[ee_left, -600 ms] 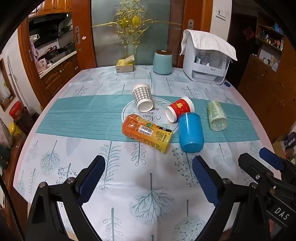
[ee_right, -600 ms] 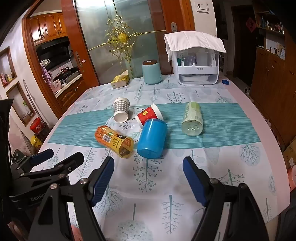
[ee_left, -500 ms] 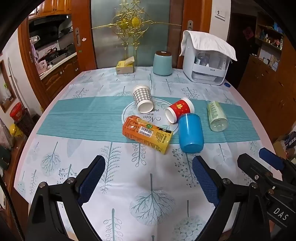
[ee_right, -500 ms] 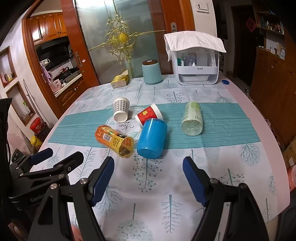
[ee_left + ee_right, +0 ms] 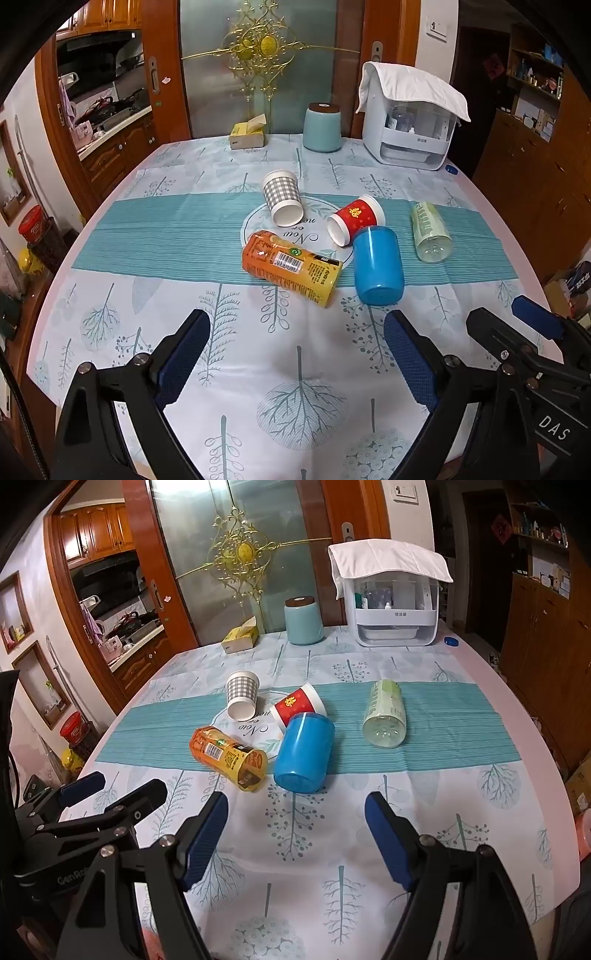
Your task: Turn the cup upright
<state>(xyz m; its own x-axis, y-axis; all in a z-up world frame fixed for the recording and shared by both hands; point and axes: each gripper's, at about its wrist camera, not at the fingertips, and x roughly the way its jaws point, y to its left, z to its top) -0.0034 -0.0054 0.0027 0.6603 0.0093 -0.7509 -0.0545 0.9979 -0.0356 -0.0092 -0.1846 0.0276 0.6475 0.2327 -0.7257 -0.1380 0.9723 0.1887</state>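
Several cups lie on their sides mid-table: a blue plastic cup [image 5: 378, 271] [image 5: 303, 751], a red paper cup [image 5: 355, 219] [image 5: 298, 709], a grey checked paper cup [image 5: 282, 202] [image 5: 242, 695], an orange-yellow cup [image 5: 291, 267] [image 5: 229, 757] and a pale green clear cup [image 5: 430, 232] [image 5: 384, 712]. My left gripper [image 5: 297, 360] is open and empty, held near the table's front edge, short of the cups. My right gripper [image 5: 295, 840] is open and empty, just in front of the blue cup. Each gripper shows at the edge of the other's view.
A round table with a tree-print cloth [image 5: 295, 387] and a teal runner [image 5: 166, 236]. At the back stand a teal canister [image 5: 322, 127], a yellow tissue box [image 5: 247, 136] and a white cloth-covered organizer [image 5: 410, 122]. A small blue cap [image 5: 451, 169] lies by it.
Both grippers have drifted very slightly; the cups have not moved and both grippers stay open.
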